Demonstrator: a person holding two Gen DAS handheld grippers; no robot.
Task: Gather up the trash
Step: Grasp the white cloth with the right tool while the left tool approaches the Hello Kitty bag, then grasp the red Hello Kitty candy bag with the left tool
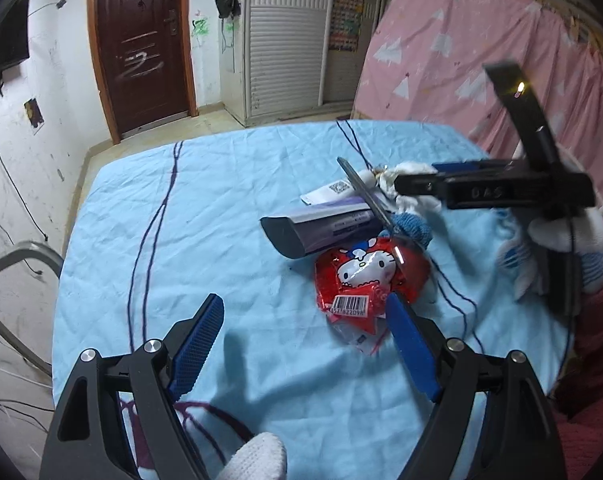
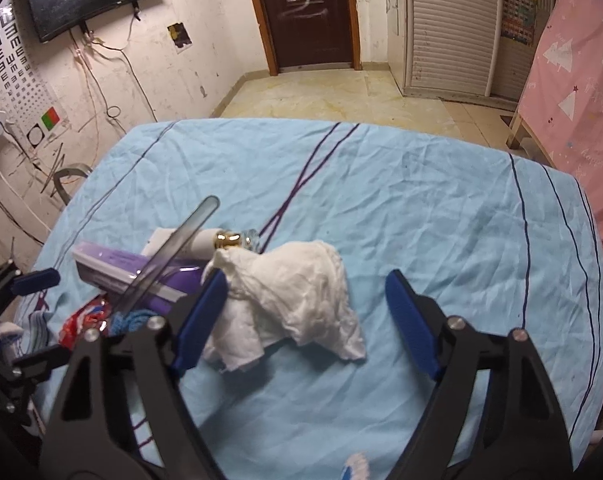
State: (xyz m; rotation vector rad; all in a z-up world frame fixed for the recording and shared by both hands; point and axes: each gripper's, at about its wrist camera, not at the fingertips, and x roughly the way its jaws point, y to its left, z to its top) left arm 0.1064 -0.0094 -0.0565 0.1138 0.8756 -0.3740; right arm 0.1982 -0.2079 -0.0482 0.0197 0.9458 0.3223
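Observation:
A red cartoon-cat wrapper (image 1: 367, 284) with a barcode lies on the blue sheet, just ahead of my open left gripper (image 1: 305, 312), touching its right finger (image 1: 411, 344). A purple box (image 1: 321, 228) and a grey plastic strip (image 1: 365, 194) lie behind it. A crumpled white tissue (image 2: 297, 292) lies between the fingers of my open right gripper (image 2: 305, 292), against the left finger (image 2: 199, 320). The box (image 2: 133, 272), strip (image 2: 169, 256) and wrapper (image 2: 83, 320) sit to its left. The right gripper also shows in the left wrist view (image 1: 497, 190).
A gold-capped white tube (image 2: 217, 240) lies behind the tissue. A blue knitted item (image 1: 411, 228) sits beside the wrapper. The table (image 2: 421, 208) is covered by the blue sheet. A pink curtain (image 1: 481, 60) hangs at the right; a metal chair frame (image 1: 17, 264) stands left.

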